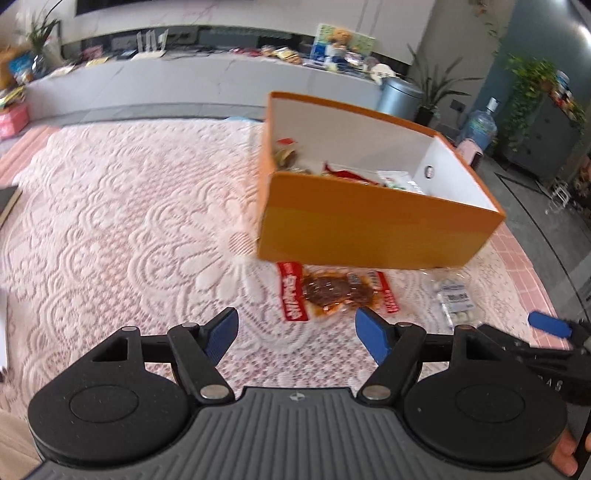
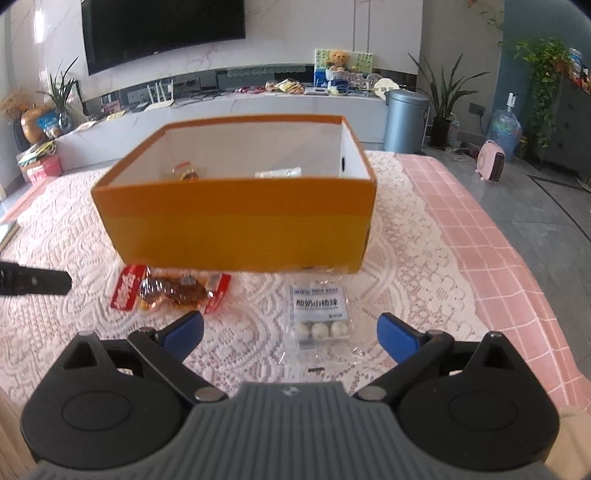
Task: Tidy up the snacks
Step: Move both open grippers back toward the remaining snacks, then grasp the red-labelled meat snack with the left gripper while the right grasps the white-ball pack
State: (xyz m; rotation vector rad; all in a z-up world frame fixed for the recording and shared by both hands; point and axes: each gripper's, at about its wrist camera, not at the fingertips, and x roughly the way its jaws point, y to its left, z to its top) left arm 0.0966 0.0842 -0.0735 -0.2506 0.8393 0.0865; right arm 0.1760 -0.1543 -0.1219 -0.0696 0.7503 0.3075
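You are holding the left claw [image 1: 295, 332] spread wide and grasping nothing, hovering over the lace cloth [image 1: 129, 221] that is covering the tabletop. Just beyond its blue pads [image 1: 373, 334] a red-ended packet [image 1: 332, 291] with a brown snack inside is lying flat on the cloth, its far edge close against the near wall of the box [image 1: 369, 232]. At the right edge of this view the tip of the right claw [image 1: 550, 325] is showing beside you.

You are holding the right claw [image 2: 290, 332] released as well, nothing between its pads [image 2: 184, 334]. A clear pack [image 2: 319, 314] with a white label and three pale balls is lying on the cloth between the two fingers, a little ahead of them, touching neither as far as the view shows. To its left the red-ended packet [image 2: 170, 291] is lying near the box, and the two snacks are sitting apart. The left claw's tip [image 2: 33, 282] is poking in from the left edge.

Farther on, the orange box [image 2: 236, 236] is standing open on the cloth, white inside, with a few wrapped snacks [image 2: 279, 172] already lying on its floor.

On the right, pink checked fabric [image 2: 480, 251] is showing past the lace edge. Beyond the tabletop a low cabinet [image 2: 221, 110] is running across the room, with a dark TV [image 2: 162, 29] hanging above it, a teddy bear [image 2: 338, 59] sitting on it and a grey bin [image 2: 404, 122] standing at its right end.
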